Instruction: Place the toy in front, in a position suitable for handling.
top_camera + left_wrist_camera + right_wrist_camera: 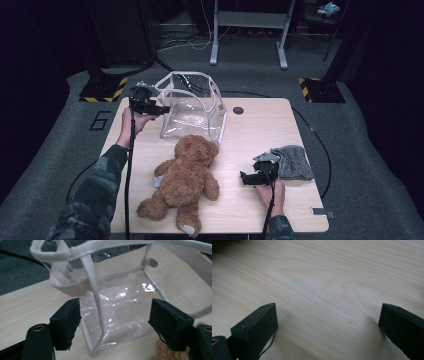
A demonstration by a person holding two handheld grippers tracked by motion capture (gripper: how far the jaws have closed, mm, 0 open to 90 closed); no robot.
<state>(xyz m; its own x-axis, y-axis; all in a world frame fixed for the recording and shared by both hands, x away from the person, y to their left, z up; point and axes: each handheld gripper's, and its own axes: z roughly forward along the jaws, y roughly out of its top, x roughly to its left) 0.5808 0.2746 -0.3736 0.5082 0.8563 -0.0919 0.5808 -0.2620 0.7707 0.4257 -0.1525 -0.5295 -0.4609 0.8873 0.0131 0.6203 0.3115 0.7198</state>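
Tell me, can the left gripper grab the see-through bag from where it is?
Probably yes. The left gripper sits right at the clear bag, jaws apart, with the bag's corner edge between them and nothing blocking. The teddy bear lies nearer the person, out of the way.

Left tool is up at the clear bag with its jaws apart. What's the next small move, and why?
Probably ease the left tool forward a little and close on the clear bag's near corner seam. In the left gripper view the jaws stand open on either side of that white-trimmed edge, with neither pad pressing on it. A grip there would steady the bag while the teddy bear lies just beside it.
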